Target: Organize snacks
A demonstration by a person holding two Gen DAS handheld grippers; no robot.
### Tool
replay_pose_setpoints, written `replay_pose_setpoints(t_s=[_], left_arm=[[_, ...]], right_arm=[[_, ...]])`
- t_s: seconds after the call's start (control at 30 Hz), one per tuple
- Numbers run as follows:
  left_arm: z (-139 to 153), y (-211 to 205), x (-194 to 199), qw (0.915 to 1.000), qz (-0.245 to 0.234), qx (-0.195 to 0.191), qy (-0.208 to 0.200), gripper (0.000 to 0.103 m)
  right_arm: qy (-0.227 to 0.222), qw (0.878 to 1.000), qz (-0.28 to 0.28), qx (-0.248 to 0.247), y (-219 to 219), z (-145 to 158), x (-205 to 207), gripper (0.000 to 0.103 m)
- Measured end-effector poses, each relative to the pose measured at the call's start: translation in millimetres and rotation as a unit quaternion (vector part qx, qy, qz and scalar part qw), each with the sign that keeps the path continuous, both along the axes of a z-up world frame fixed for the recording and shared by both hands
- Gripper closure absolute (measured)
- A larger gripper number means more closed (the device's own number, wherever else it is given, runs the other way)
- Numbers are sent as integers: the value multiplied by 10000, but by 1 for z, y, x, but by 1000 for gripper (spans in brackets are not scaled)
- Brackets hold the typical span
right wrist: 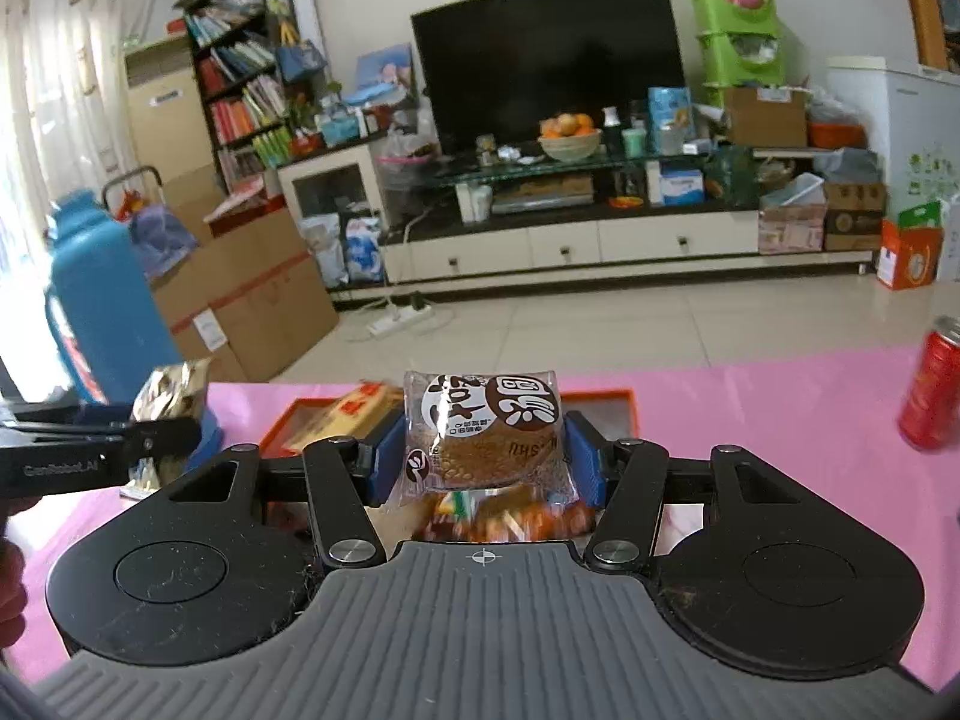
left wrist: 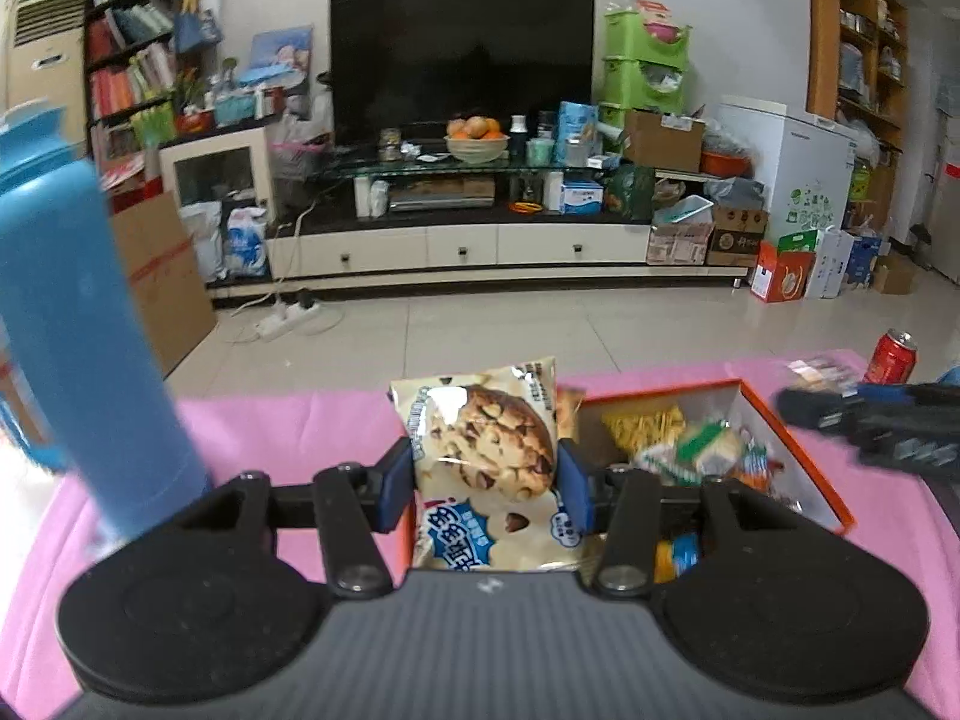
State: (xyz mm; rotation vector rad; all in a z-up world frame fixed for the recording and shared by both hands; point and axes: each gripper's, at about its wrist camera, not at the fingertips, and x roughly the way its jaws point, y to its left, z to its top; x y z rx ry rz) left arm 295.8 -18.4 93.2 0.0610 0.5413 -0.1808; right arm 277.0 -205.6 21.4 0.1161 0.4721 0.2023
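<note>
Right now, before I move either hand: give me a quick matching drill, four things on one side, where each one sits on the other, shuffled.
Things:
1. cookie packet
2. round cake packet
3. red can
4. blue jug

Places:
A. standing on the pink cloth, far right
B. clamped in the left gripper
C. standing at the table's left end
D. clamped in the right gripper

Pairs: 1-B, 2-D, 3-A, 4-C

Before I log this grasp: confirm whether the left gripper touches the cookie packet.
Touching: the left wrist view shows the left gripper pads pressing the cookie packet sides.
</note>
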Motion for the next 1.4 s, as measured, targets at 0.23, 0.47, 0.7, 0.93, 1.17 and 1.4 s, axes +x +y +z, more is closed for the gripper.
replay_pose_setpoints(t_s=[0.23, 0.47, 0.7, 0.93, 1.17, 1.4], left_arm=[[-48, -34, 69, 9991, -39, 88, 422, 54], [-68, -43, 81, 9992, -190, 208, 300, 46], [-36, -25, 44, 9996, -68, -255, -100, 21], [-7, -7, -36, 9982, 169, -558, -122, 19], [-10, 10, -145, 9956, 535, -744, 204, 16], [-35, 12, -223, 9938, 700, -691, 525, 13]], right_arm=[[588, 9974, -7, -428, 16, -49, 82, 61], [613, 9979, 86, -195, 13, -71, 90, 60], [84, 9999, -12, -74, 12, -44, 55, 43], [-316, 9993, -195, -86, 14, 6, -33, 19], [-274, 9980, -571, -72, 18, 25, -146, 15], [-110, 9971, -696, 282, 17, 3, -233, 15]])
